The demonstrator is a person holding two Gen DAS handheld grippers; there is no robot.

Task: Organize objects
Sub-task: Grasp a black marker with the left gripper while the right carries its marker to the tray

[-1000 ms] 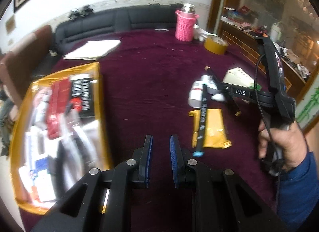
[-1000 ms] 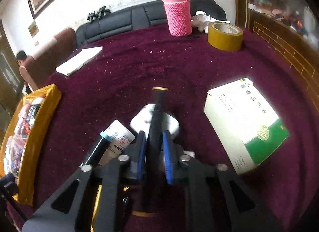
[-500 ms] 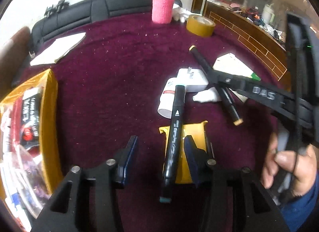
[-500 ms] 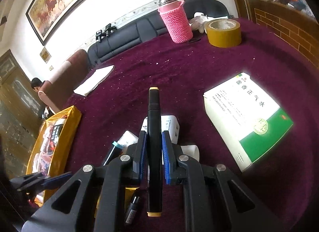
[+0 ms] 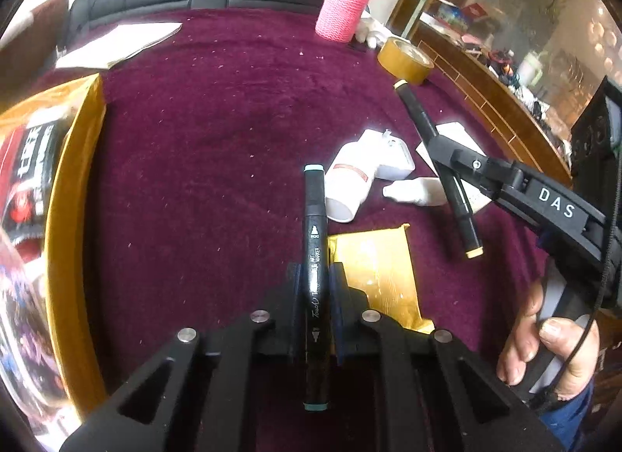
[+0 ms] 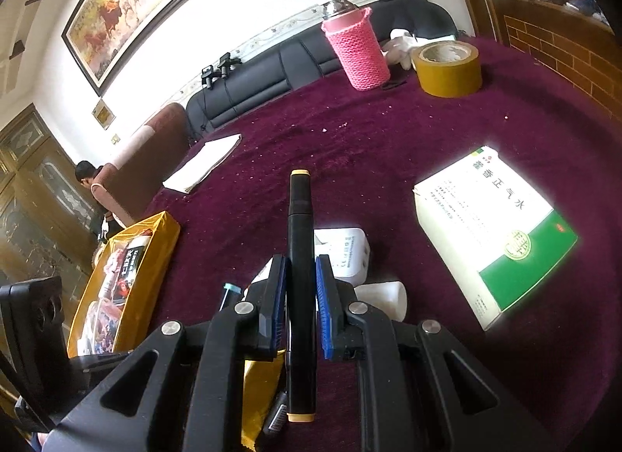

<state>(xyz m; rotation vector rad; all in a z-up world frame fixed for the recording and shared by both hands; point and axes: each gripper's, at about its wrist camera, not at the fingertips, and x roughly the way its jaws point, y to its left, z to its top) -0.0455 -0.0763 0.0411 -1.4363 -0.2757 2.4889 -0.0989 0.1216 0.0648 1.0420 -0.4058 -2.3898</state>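
Note:
My left gripper (image 5: 314,277) has its jaws closing, and the pads press on a black marker with teal caps (image 5: 314,218) that points away over the maroon tabletop (image 5: 217,164). My right gripper (image 6: 301,269) is shut on a black marker with yellow caps (image 6: 300,211), held above the table. In the left wrist view the right gripper (image 5: 437,144) and its marker (image 5: 462,211) hang at the right, with a hand (image 5: 544,343) on the handle. The teal cap (image 6: 232,288) shows just left of the right gripper's fingers.
A yellow-rimmed tray (image 5: 81,179) of packets lies at the left. A white bottle (image 5: 350,183), white adapter (image 5: 392,156), small white bottle (image 5: 416,191) and yellow packet (image 5: 377,269) lie below. A medicine box (image 6: 493,226), tape roll (image 6: 447,67), pink-sleeved flask (image 6: 357,51) and notebook (image 6: 202,164) lie farther off.
My left gripper swung right from the tray, opened over the teal-capped marker and shut on it. The right gripper kept its hold on the yellow-capped marker and tilted a little.

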